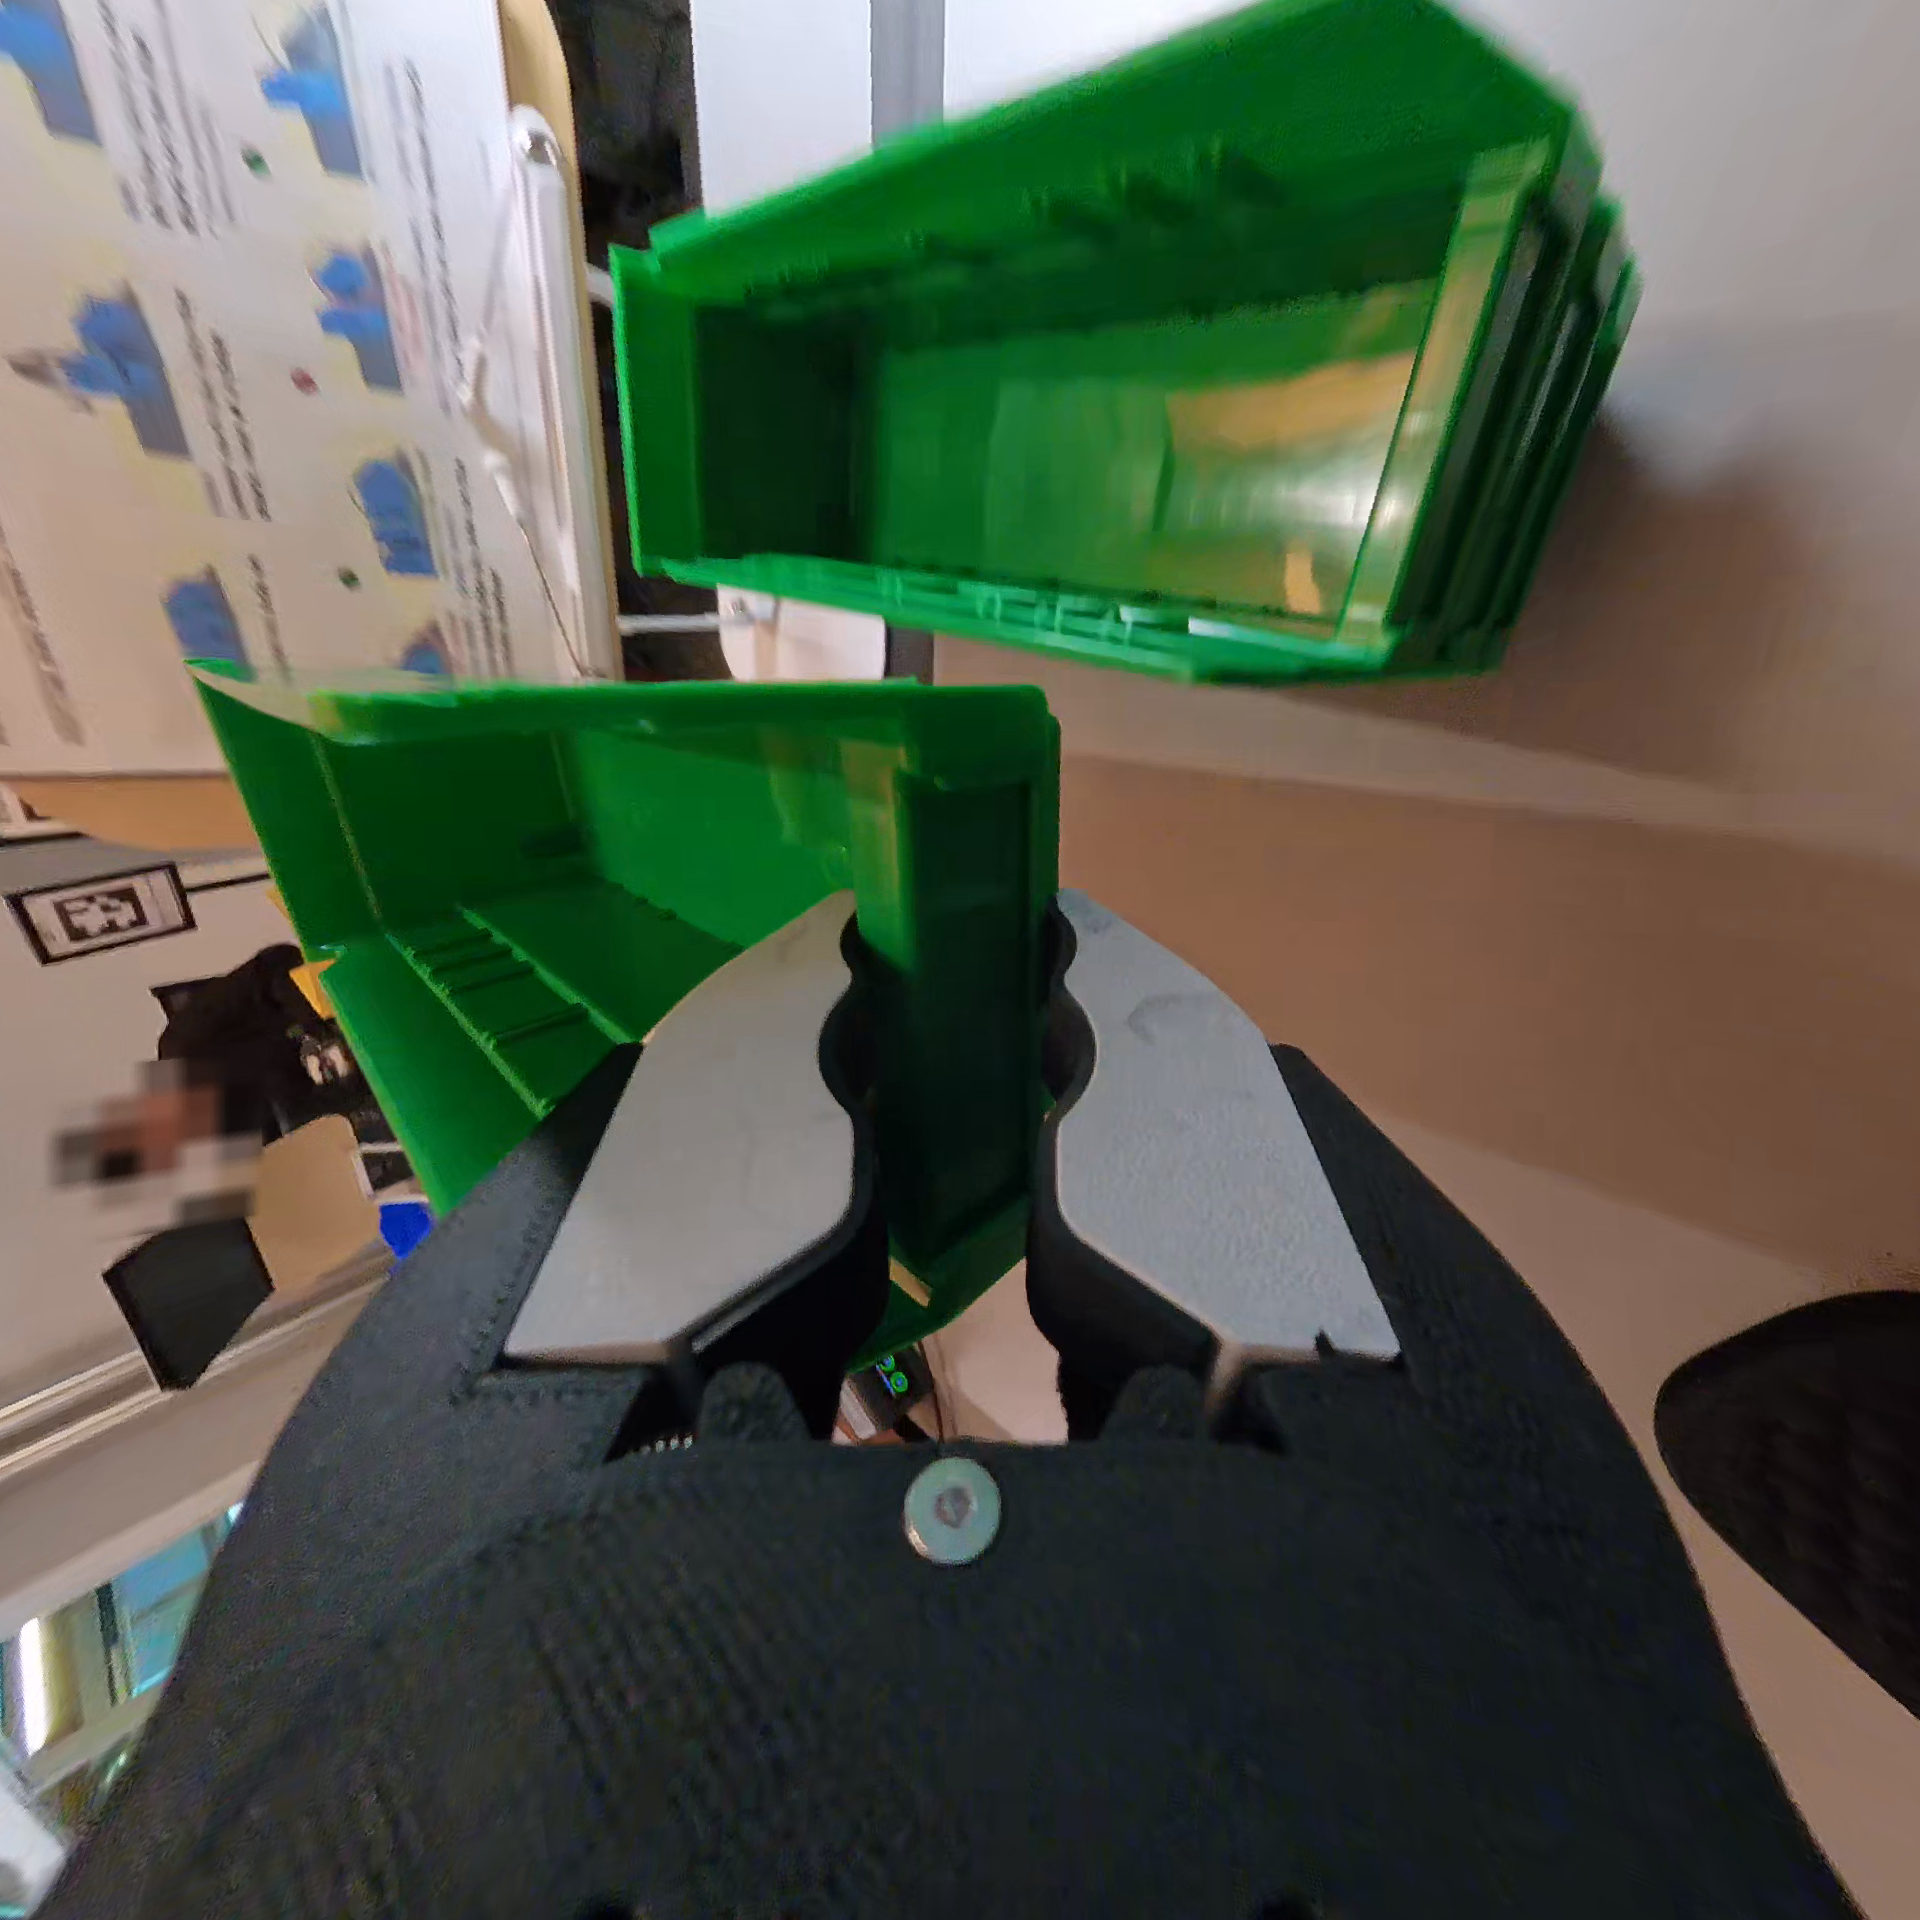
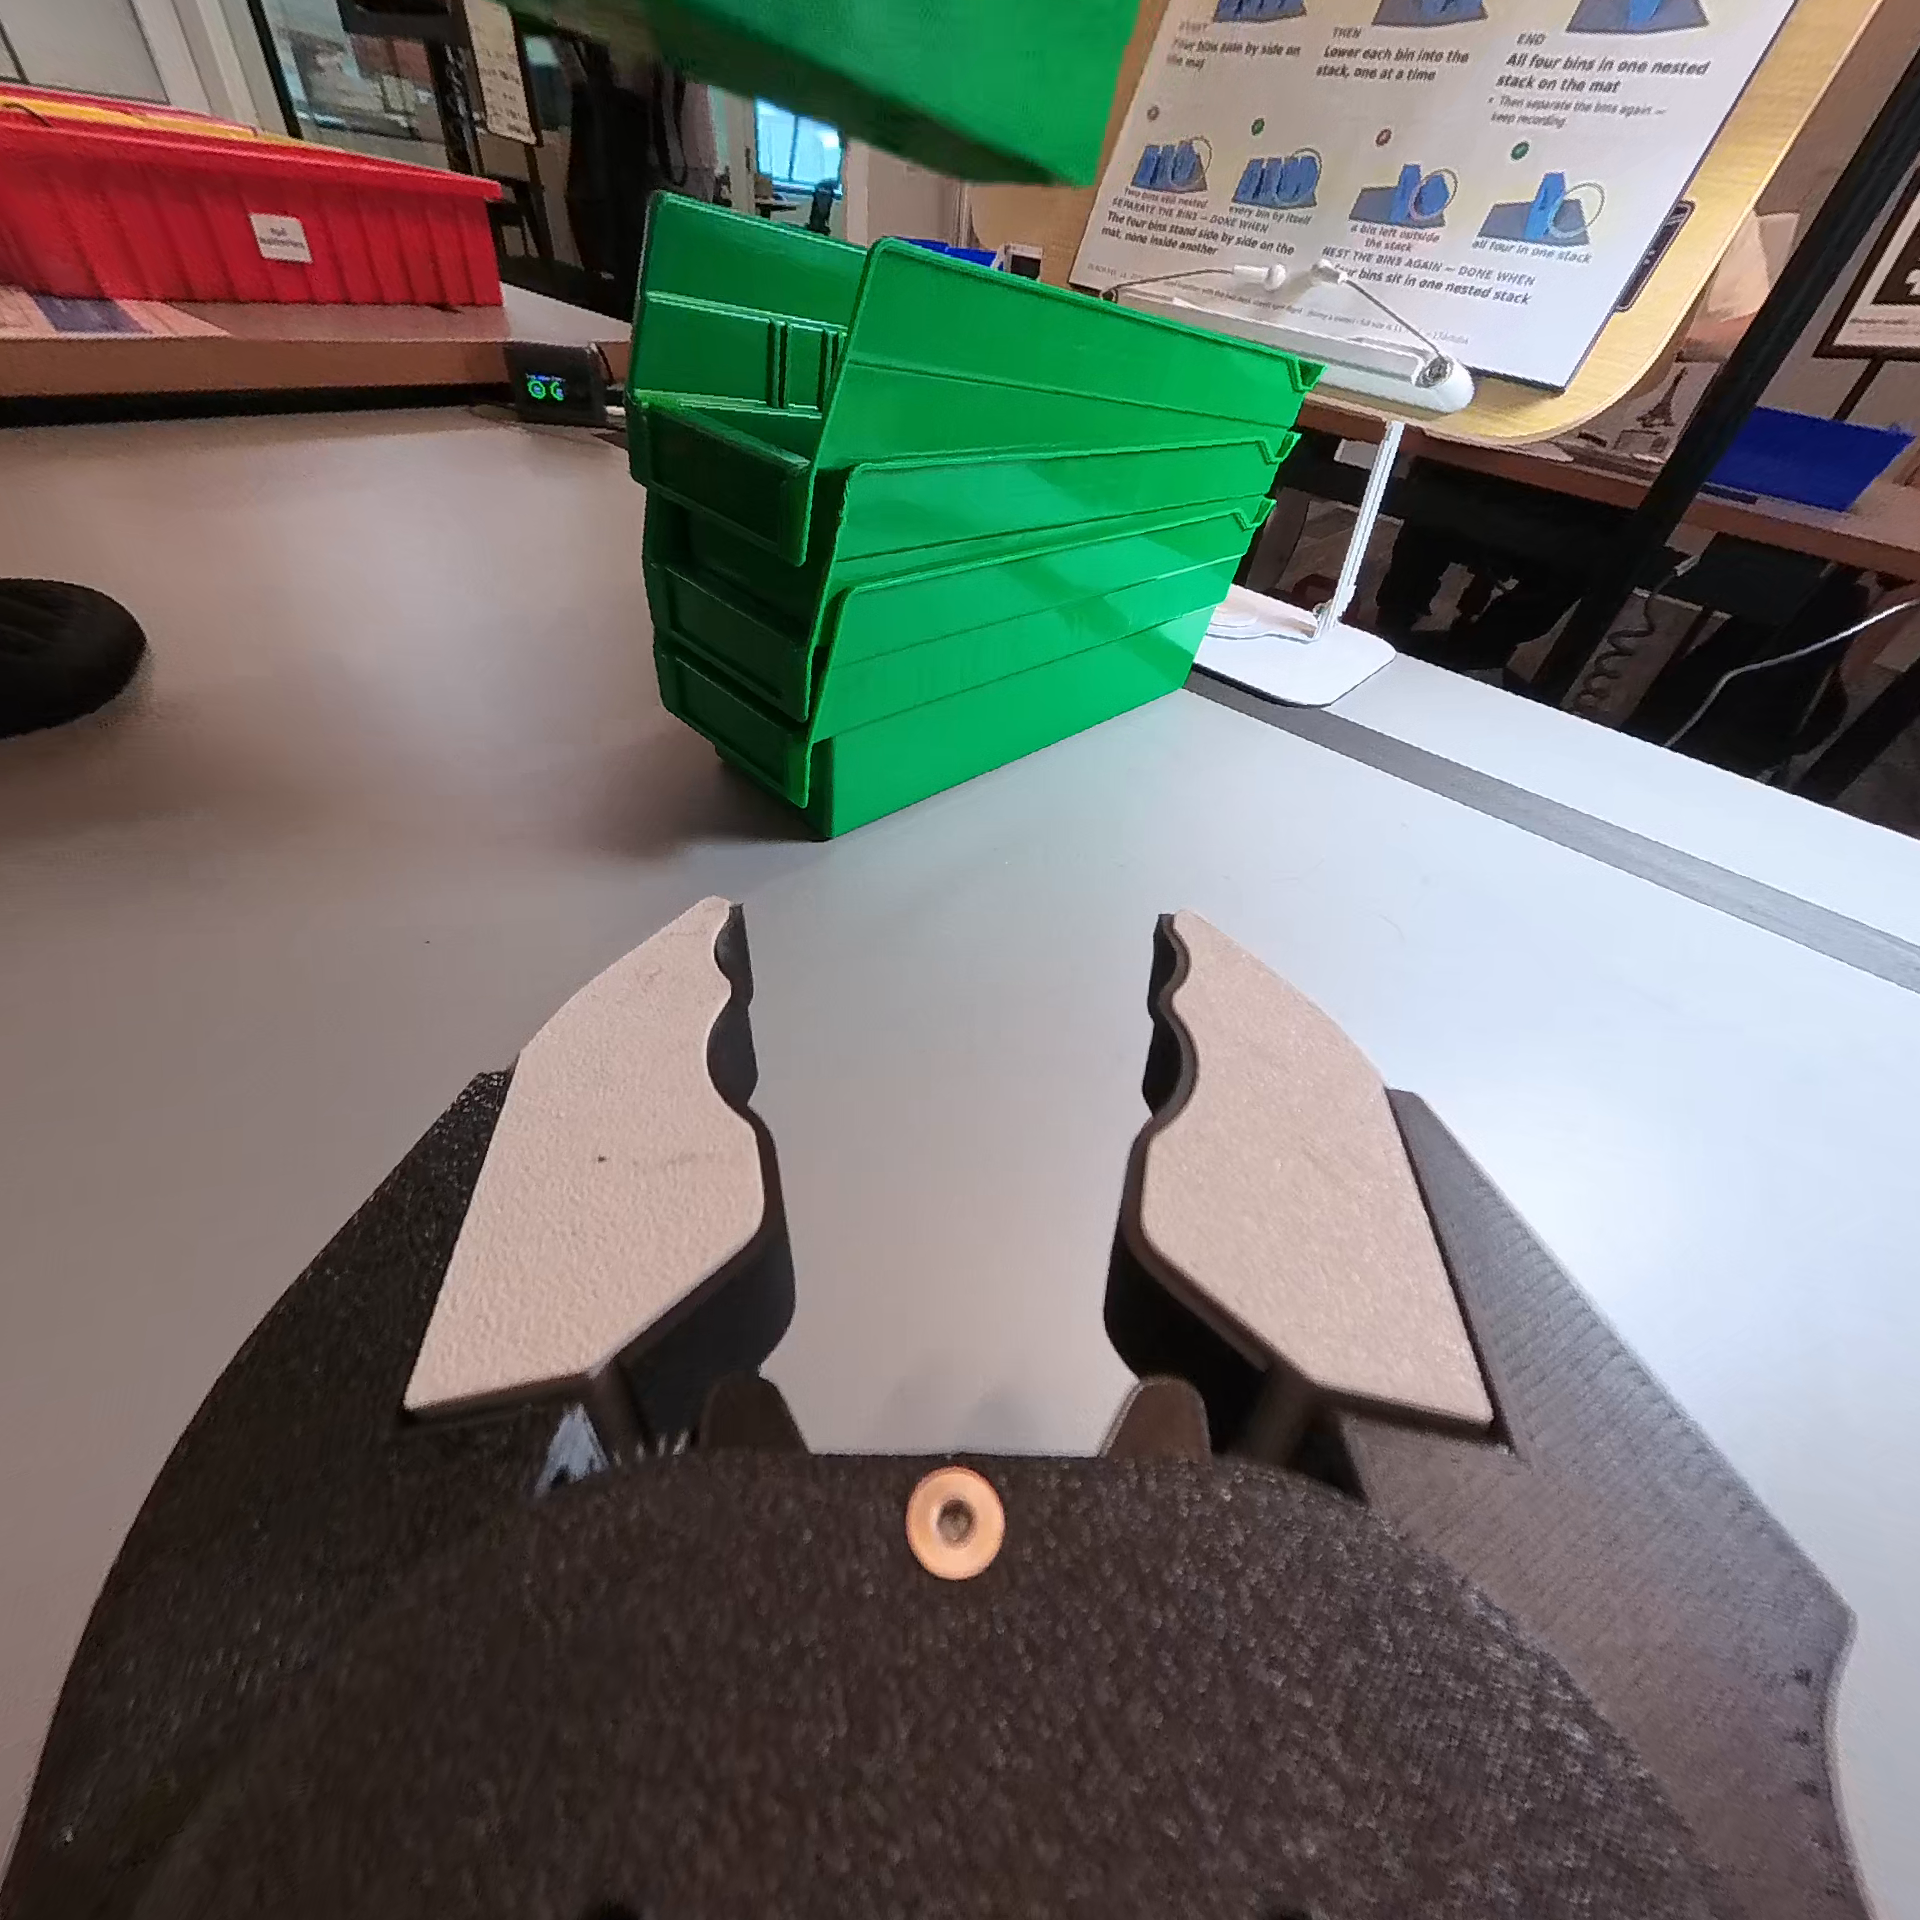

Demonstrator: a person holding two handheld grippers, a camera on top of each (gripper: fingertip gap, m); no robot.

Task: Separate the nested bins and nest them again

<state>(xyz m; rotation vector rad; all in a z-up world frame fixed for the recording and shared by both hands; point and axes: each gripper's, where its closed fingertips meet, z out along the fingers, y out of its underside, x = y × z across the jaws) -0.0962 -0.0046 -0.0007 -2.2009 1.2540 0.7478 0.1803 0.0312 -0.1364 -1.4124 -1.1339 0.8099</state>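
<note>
A stack of nested green bins (image 2: 935, 582) stands on the grey table (image 2: 312, 623), its top bin tilted. The stack also shows in the left wrist view (image 1: 1091, 416), open side towards the camera. My left gripper (image 1: 951, 914) is shut on the end wall of a single green bin (image 1: 582, 935) and holds it in the air, apart from the stack. That bin shows at the top of the right wrist view (image 2: 883, 83), above the stack. My right gripper (image 2: 948, 920) is open and empty, low over the table in front of the stack.
A red tote (image 2: 239, 229) sits at the back left. An instruction board (image 2: 1455, 187) on a white stand (image 2: 1320, 644) is behind the stack to the right. A black rounded object (image 2: 52, 655) lies at the left. A dark strip (image 2: 1558, 800) runs along the table's right side. Spacing between my two grippers at the tips: around 30 cm. My left tips are roughly 30 cm from the black rounded object (image 2: 52, 655). My left wrist view (image 1: 1861, 1372) looks at it from another angle.
</note>
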